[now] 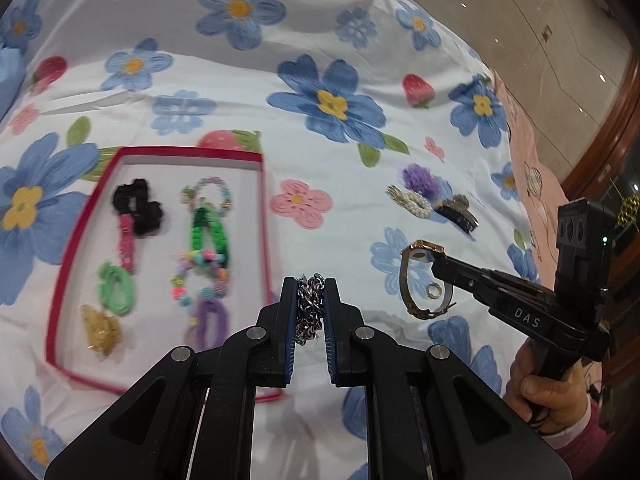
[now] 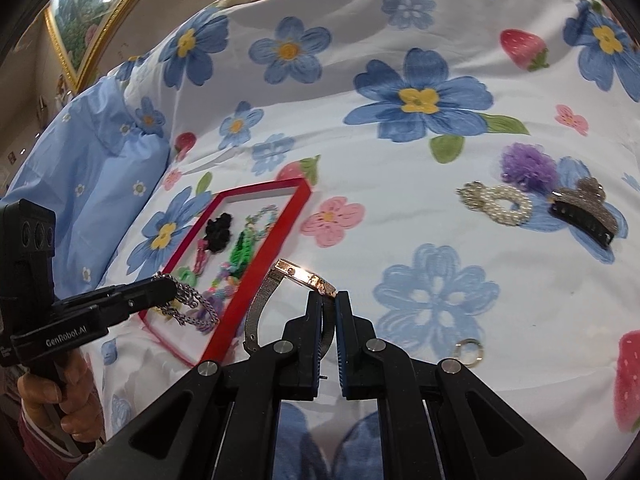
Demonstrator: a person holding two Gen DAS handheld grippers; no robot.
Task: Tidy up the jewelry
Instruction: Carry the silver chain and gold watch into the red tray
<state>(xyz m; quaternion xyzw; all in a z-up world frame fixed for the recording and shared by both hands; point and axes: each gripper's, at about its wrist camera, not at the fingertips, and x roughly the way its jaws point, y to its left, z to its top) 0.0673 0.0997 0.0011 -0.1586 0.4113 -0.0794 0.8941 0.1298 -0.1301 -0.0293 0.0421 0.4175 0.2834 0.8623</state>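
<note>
A: Left wrist view: the left gripper (image 1: 310, 310) is clamped on a silver chain bracelet (image 1: 309, 308), held above the red tray's (image 1: 72, 236) near corner; agreed?

B: Yes; the right gripper (image 2: 329, 312) pinches a gold watch (image 2: 304, 278) by its mesh strap (a small ring (image 2: 469, 353) lies on the floral bedsheet (image 2: 360, 40) nearby).

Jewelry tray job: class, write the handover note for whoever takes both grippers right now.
Left gripper: jaws shut on the chain, by the tray's right edge.
Right gripper: jaws shut on the watch strap, above the bedspread.
Done: scrunchies, clips and bead bracelets lie in the tray.
Left: chain, watch, ring, pearl piece, purple scrunchie, claw clip.
</note>
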